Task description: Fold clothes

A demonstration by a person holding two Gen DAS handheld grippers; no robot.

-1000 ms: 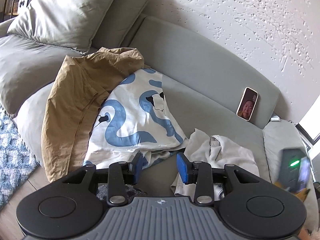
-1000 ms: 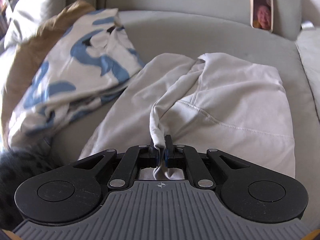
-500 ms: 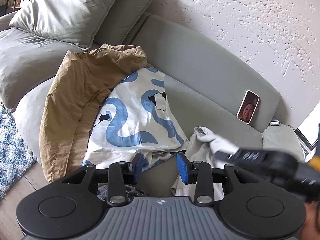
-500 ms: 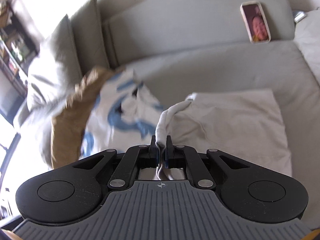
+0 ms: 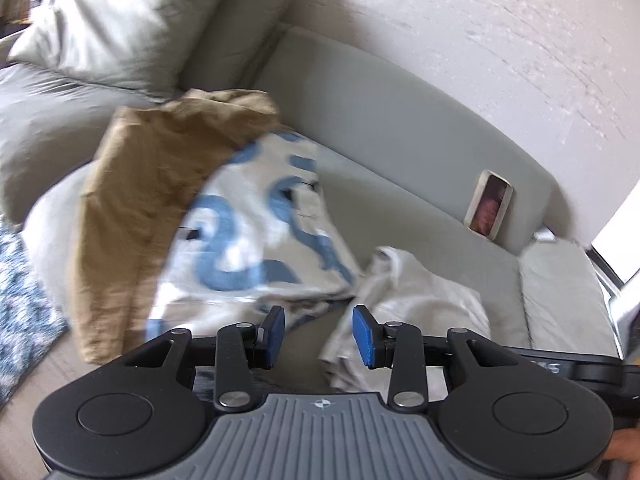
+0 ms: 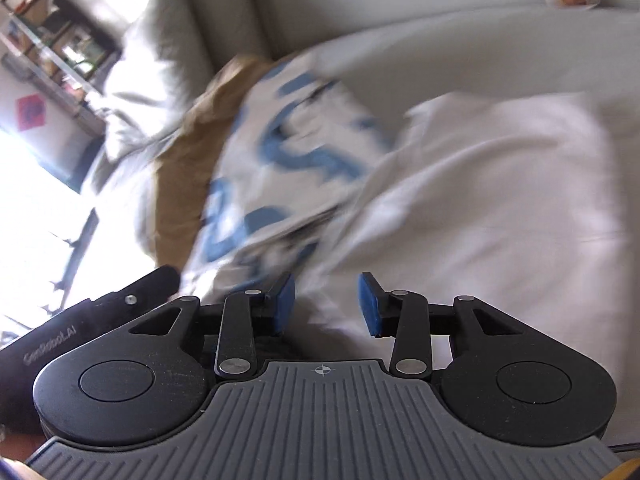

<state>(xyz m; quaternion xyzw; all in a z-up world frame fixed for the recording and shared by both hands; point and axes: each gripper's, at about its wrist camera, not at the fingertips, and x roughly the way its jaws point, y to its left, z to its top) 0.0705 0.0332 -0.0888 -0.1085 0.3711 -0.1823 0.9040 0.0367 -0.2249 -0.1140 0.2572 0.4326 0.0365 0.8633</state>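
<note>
A pale cream sweatshirt (image 5: pixel 424 292) lies crumpled on the grey sofa seat (image 5: pixel 404 216); it also shows in the right wrist view (image 6: pixel 500 208). A white cloth with blue swirls (image 5: pixel 256 240) lies to its left, over a tan garment (image 5: pixel 152 184); both also show in the right wrist view, the cloth (image 6: pixel 288 152) and the tan garment (image 6: pixel 188 176). My left gripper (image 5: pixel 319 330) is open and empty, just short of the sweatshirt's near edge. My right gripper (image 6: pixel 326 306) is open and empty over the sweatshirt's left edge. Both views are blurred.
A phone (image 5: pixel 489 204) leans on the sofa backrest. Grey pillows (image 5: pixel 124 28) sit at the far left. A blue patterned rug (image 5: pixel 24 280) lies on the floor at left. Part of the left gripper's black body (image 6: pixel 92 316) shows at the left of the right wrist view.
My right gripper has let go of the sweatshirt fold and opened, and has swung down to the left. The sweatshirt has dropped onto the seat. The left gripper stays open and has shifted a little.
</note>
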